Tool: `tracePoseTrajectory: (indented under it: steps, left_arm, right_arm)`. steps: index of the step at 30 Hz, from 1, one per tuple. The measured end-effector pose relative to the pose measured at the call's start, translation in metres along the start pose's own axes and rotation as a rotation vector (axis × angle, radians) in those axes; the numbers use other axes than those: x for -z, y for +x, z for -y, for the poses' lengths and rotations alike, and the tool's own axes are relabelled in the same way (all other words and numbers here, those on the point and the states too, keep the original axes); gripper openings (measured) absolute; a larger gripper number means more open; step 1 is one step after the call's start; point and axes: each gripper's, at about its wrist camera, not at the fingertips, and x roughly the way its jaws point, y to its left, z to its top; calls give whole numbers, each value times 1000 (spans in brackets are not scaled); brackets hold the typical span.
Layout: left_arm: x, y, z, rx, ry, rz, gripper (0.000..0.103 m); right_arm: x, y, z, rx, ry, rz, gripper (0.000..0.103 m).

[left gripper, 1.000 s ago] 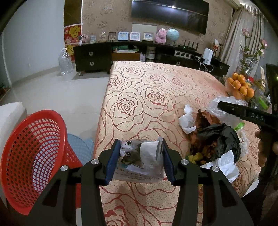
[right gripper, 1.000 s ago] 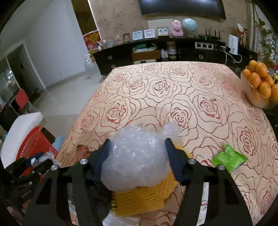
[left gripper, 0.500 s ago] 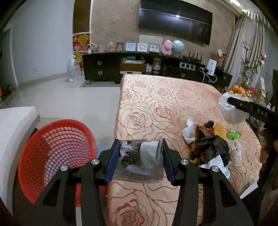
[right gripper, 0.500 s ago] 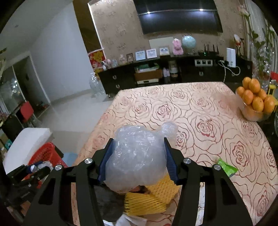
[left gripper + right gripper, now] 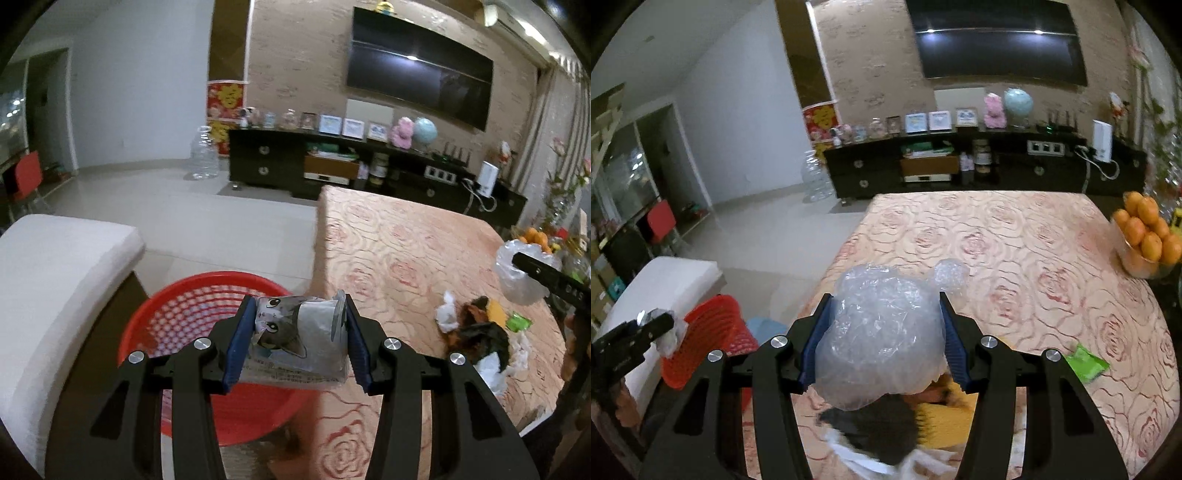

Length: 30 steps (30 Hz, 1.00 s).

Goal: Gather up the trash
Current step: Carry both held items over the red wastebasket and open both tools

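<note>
Gripping a grey cat-print packet (image 5: pixel 297 334) between its blue pads, the left hand-held gripper (image 5: pixel 297 338) hangs over the near rim of the red mesh basket (image 5: pixel 184 317), which stands on the floor just left of the rose-patterned surface (image 5: pixel 399 258). The packet is clamped crosswise, its printed cat face toward the left pad. Farther left of the basket sits a white cushion (image 5: pixel 55 273).

To the right of this hand-held gripper, on the surface, lies a heap of trash: a crumpled white tissue (image 5: pixel 447 317), a black bag (image 5: pixel 487 338) and a green wrapper (image 5: pixel 519 323).

Further right, the right hand-held gripper (image 5: pixel 879 347) is closed on a wad of clear bubble wrap (image 5: pixel 879 336), squeezed between both pads and bulging above and below them. It hangs above the heap, with the black bag (image 5: pixel 882 428) and a yellow foam net (image 5: pixel 942 421) directly below it. The green wrapper (image 5: pixel 1086 363) lies flat on the surface just right of its right finger. A bowl of oranges (image 5: pixel 1148 236) stands well beyond, at the surface's far right edge. From this view the basket (image 5: pixel 709 339) appears low at the left, beside the left hand-held gripper.
</note>
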Motion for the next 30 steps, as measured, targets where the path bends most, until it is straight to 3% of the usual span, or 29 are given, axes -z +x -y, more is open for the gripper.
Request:
tracePoseTrajectory:
  steps: [15,23,30]
  left_arm:
    - [9,8,-70,-147,-65,-49,45]
    - [16,24,-87,-177,-72,-82,45]
    - [17,39,-95,-155,-80,-124,45]
  right_arm:
    - [0,52,-120,-200,-125,-111,53]
    - [3,81,-163,-274,-164,-181,53]
    - [6,109,-190,-308,-172,-249,55]
